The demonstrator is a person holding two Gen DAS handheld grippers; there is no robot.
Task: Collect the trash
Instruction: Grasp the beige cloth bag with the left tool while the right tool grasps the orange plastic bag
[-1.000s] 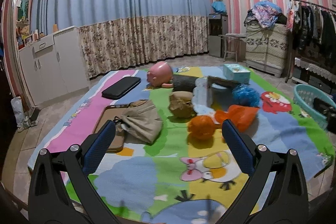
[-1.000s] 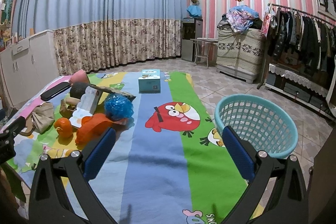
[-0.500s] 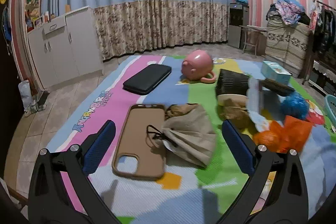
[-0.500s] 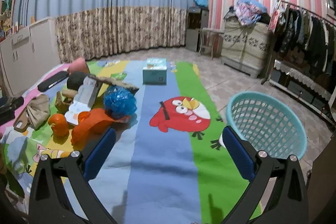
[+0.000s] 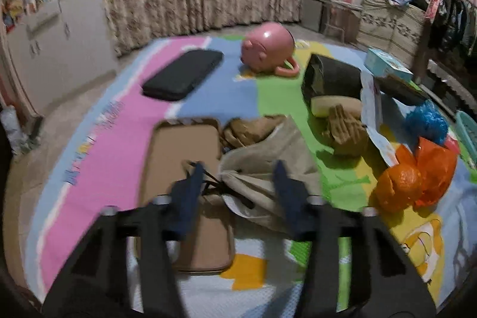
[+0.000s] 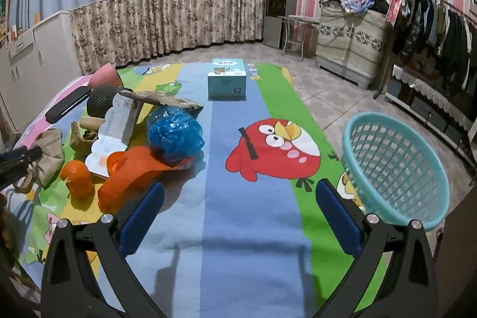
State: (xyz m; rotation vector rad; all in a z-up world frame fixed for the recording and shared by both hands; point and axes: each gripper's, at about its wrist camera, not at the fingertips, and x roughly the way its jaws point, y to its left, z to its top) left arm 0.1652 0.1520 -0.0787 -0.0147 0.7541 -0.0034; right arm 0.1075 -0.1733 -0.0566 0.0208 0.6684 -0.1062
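On the cartoon play mat (image 6: pixel 256 228), the left claw (image 5: pixel 238 184) is narrowing around the beige cloth bag (image 5: pixel 268 157), not yet pinching, likely starting collection; the right claw (image 6: pixel 238 207) is hanging spread beside the basket (image 6: pixel 396 169).

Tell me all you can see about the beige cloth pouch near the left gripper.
The beige cloth pouch looks like soft, crumpled fabric with a dark drawstring at its mouth. It lies slumped on the mat, overlapping the right edge of the tan phone case. The left gripper has been closing around its mouth; contact is unclear.
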